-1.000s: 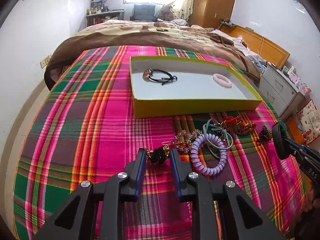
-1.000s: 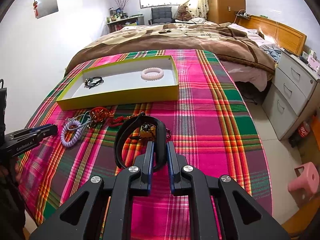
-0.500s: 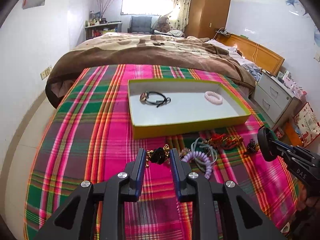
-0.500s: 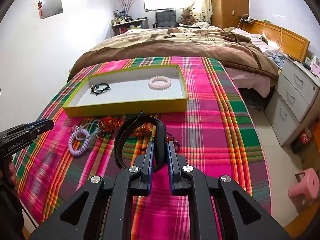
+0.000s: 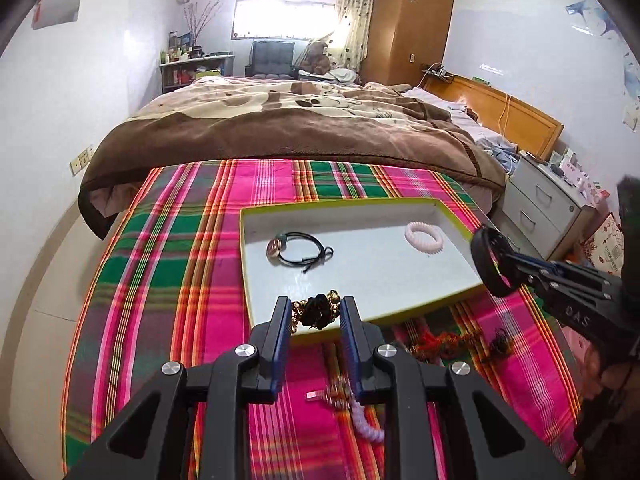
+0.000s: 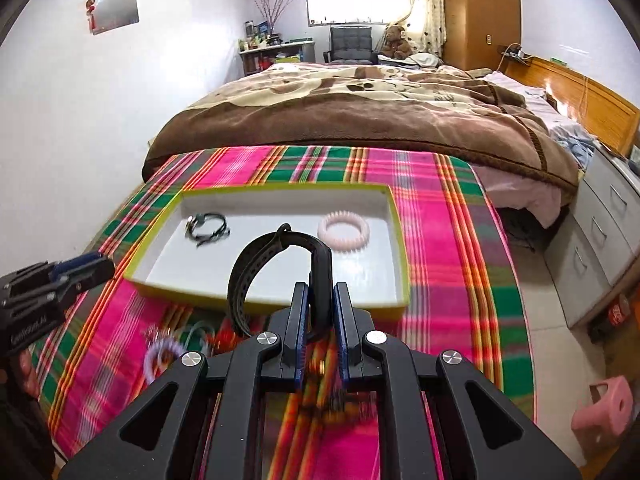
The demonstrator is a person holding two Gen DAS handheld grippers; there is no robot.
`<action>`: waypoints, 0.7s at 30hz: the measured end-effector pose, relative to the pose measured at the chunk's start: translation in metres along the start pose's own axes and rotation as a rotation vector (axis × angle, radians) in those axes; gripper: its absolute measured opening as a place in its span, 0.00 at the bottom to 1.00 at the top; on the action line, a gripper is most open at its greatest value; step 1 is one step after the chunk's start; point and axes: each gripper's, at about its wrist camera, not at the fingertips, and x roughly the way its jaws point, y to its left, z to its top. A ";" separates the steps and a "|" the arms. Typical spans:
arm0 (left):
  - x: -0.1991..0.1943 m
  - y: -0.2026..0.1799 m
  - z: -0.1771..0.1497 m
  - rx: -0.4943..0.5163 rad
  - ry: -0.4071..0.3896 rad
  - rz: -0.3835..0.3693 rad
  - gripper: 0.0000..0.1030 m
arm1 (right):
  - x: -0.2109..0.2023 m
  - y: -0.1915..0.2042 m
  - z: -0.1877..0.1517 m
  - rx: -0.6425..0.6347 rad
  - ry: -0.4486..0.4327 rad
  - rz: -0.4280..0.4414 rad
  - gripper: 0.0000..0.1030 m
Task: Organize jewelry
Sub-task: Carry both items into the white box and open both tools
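Carry step, both hands loaded, both heading for the tray (image 5: 436, 307). Left gripper (image 5: 313, 312) is clenched on a black-and-gold bracelet (image 5: 316, 312), which hangs between the pads just above the tray's near wall. Right gripper (image 6: 320, 300) is clamped tight on one side of a black strap (image 6: 276, 264), probably a watch band; its loop arches up and to the left of the jaws, over the tray's near edge. The strap's long axis runs roughly up and away from the fingers, the free end curling down toward the plaid cloth (image 6: 448, 248). The bracelet is bunched, so no clear axis. Already inside the tray: a black cord bracelet (image 5: 298, 250) at left, a pale pink coil band (image 5: 424, 238) at right, well apart. A few loose pieces (image 5: 444, 340) lie on the cloth short of the tray. Next move, by my reading: bring each piece forward past the wall, lower over the bare floor between the two resting items, then let go. The springy strap may roll on release.
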 end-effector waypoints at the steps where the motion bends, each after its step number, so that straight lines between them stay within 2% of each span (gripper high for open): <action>1: 0.006 -0.001 0.003 0.010 0.004 0.002 0.24 | 0.008 0.000 0.006 -0.003 0.011 -0.002 0.12; 12: 0.062 0.005 0.023 0.027 0.064 0.010 0.24 | 0.074 0.000 0.031 -0.031 0.096 -0.028 0.12; 21: 0.090 0.010 0.023 0.025 0.104 0.015 0.24 | 0.104 0.008 0.036 -0.057 0.133 -0.022 0.12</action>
